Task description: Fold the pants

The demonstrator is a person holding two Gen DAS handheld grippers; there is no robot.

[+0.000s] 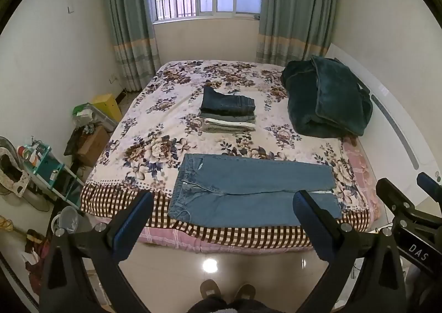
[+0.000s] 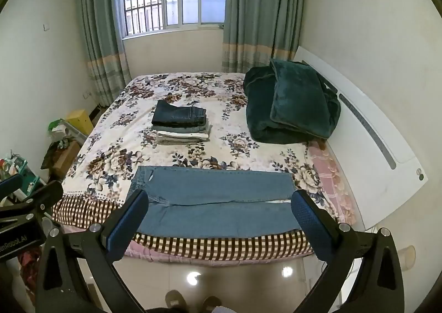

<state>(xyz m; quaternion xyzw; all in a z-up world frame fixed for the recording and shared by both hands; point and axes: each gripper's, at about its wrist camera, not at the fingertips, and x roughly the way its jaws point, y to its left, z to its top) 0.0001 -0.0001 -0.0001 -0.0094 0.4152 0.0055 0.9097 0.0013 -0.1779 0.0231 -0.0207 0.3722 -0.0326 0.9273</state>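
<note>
The jeans lie flat across the near edge of the bed, waistband to my left, both legs running to my right, a narrow gap between the two legs. Neither pair of tongs has reached them. My left tongs are spread wide, nothing between the pads, held above the floor short of the mattress. My right tongs are spread just as wide and are also empty; their near pad shows at the edge of the left view.

What could go wrong, as I judge it: the near leg lies right along the mattress edge, over the checked border of the bedcover. If I pinch too deep there, I may catch the cover with the denim and drag both up, which would wrinkle the fold. If I grip only the top layer at the waistband or the hem, the under layer may stay behind and the leg will open instead of folding. Lifting the two ends unevenly could also let the cloth slide off towards the floor.

Further out, a stack of folded trousers sits mid-bed, well apart from the jeans, and a dark green blanket is heaped by the white headboard. A careless sweep could knock the stack.
</note>
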